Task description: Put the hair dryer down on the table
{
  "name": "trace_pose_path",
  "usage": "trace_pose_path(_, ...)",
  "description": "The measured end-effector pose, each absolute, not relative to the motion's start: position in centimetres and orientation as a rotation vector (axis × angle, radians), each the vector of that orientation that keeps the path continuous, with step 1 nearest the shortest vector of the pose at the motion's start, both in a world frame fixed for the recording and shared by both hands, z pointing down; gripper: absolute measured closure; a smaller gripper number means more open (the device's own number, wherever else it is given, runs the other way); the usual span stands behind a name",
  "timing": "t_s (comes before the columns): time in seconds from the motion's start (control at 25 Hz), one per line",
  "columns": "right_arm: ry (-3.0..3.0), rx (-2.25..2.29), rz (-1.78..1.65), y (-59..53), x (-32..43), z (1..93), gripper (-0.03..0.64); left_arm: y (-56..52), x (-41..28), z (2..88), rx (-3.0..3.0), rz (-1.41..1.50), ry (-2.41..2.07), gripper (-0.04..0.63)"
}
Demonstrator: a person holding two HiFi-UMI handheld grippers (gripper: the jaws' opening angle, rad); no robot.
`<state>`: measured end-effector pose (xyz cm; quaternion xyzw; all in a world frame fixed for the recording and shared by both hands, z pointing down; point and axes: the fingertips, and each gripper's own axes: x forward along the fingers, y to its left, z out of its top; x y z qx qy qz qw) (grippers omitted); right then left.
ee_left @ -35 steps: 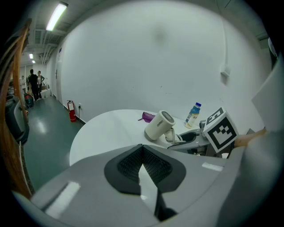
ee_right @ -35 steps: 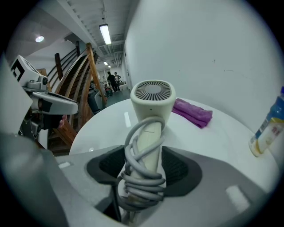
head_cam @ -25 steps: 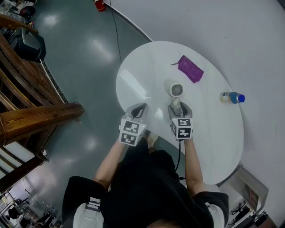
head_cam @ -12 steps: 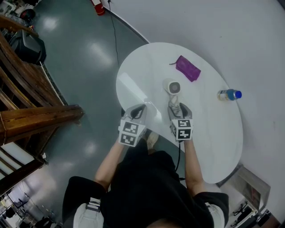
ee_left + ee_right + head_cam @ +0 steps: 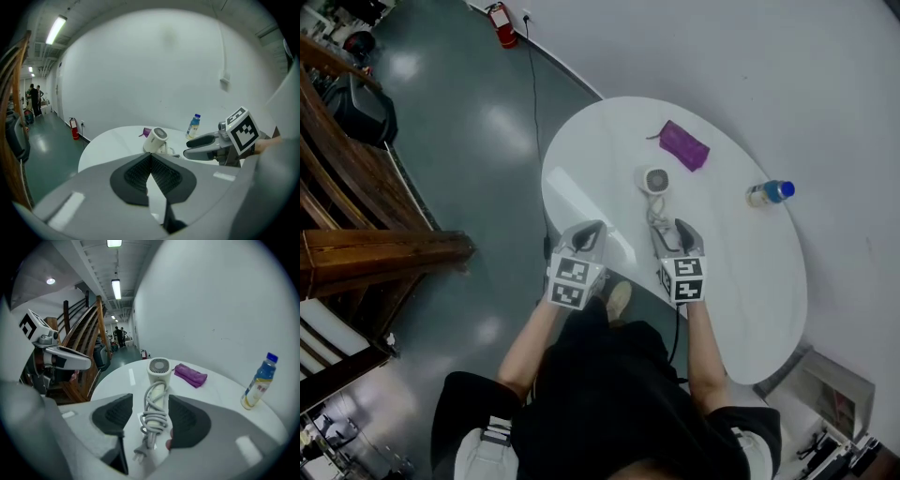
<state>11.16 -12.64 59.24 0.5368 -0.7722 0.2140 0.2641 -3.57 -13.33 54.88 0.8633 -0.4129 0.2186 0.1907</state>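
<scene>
Forearms reach forward side by side over the near edge of the round white worktop (image 5: 741, 309), each hand behind its marker cube and hard to make out from the head view. The left gripper (image 5: 151, 158) hovers level at the worktop's left rim, its fingers pressed together at the tips with nothing between them. The right gripper (image 5: 672, 234) sits low over the worktop with its fingers spread. Between them, clear of both pads, lies the handle of the hair dryer (image 5: 158, 380), which rests on the worktop. Its round grille faces back along the gripper, and its grey cord (image 5: 152, 420) is coiled around the handle, the plug trailing toward the camera. The dryer's far face is turned away and cannot be seen.

Beyond the dryer lies a purple pouch (image 5: 683, 145); its contents are not visible. Well to the right stands a bottle (image 5: 257, 383) with a blue cap, upright, holding a pale yellowish liquid; its label is too small to read.
</scene>
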Motion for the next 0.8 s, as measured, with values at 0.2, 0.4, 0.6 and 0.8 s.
trace_pose_path(0.2, -2.125, 1.515, 0.533, -11.3, 12.0, 56.5, 0.39, -12.5, -2.6, 52.6, 2.473, 0.541, -1.191, 0.591)
trace_pose_path(0.4, -2.157, 1.579, 0.455, -9.8, 12.9, 53.4, 0.436, -11.1, -1.8, 50.1, 2.517, 0.517, -1.21, 0.591)
trace_pose_path(0.6, -2.195, 1.629, 0.398, -7.9, 13.6, 50.4, 0.465, -9.5, -1.3, 47.4, 2.541, 0.456, -1.235, 0.592)
trace_pose_path(0.8, -2.223, 1.715, 0.351, -6.0, 14.8, 47.2, 0.519, -7.9, -1.1, 44.4, 2.585, 0.394, -1.285, 0.591)
